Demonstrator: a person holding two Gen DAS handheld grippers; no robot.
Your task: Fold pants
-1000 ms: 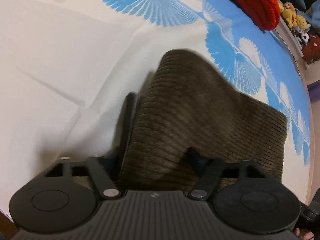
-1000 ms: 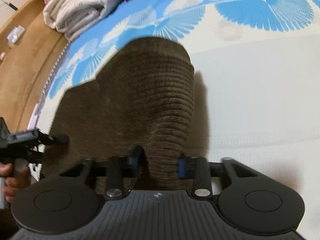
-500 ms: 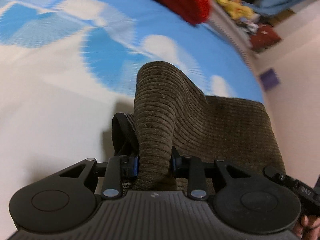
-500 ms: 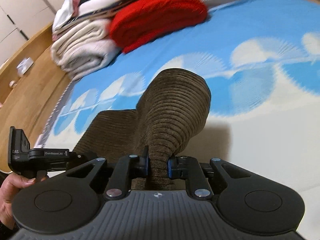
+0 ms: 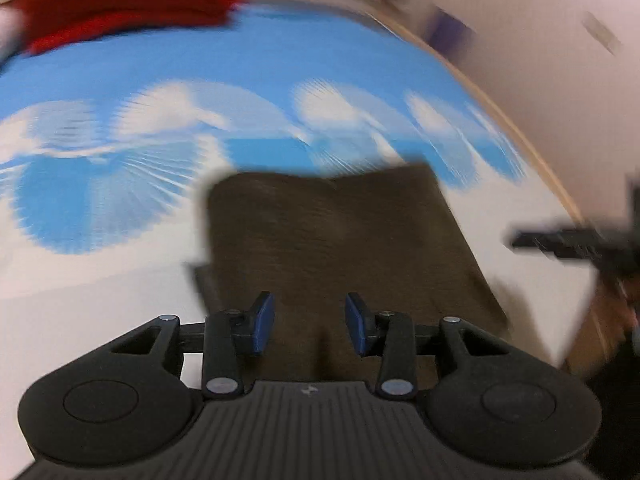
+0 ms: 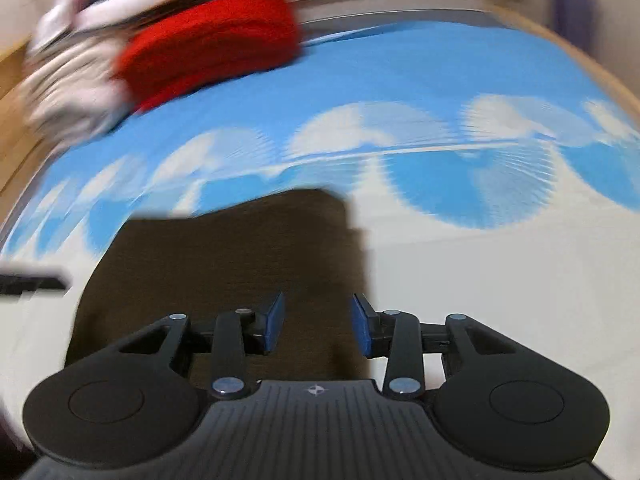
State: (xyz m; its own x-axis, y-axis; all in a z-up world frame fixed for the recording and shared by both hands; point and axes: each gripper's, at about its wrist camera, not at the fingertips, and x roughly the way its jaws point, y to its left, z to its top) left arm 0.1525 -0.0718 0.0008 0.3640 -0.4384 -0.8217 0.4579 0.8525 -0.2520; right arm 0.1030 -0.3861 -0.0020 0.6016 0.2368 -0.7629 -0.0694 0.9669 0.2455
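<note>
The brown corduroy pants [image 5: 332, 236] lie flat as a folded rectangle on the blue and white bed cover [image 5: 240, 72]. They also show in the right wrist view [image 6: 224, 256]. My left gripper [image 5: 310, 320] is open and empty over the near edge of the pants. My right gripper [image 6: 318, 322] is open and empty over the near right part of the pants. The right gripper's body shows at the right edge of the left wrist view [image 5: 580, 244]. Both views are motion-blurred.
A folded red knit [image 6: 216, 48] lies at the far side of the bed, also in the left wrist view [image 5: 120, 0]. A stack of white and cream laundry [image 6: 68, 80] sits left of it. The bed's wooden edge [image 5: 520, 136] runs along the right.
Both grippers have let go of the raised pants fold and opened. The pants now lie flat. Both grippers have pulled back and tilted up.
</note>
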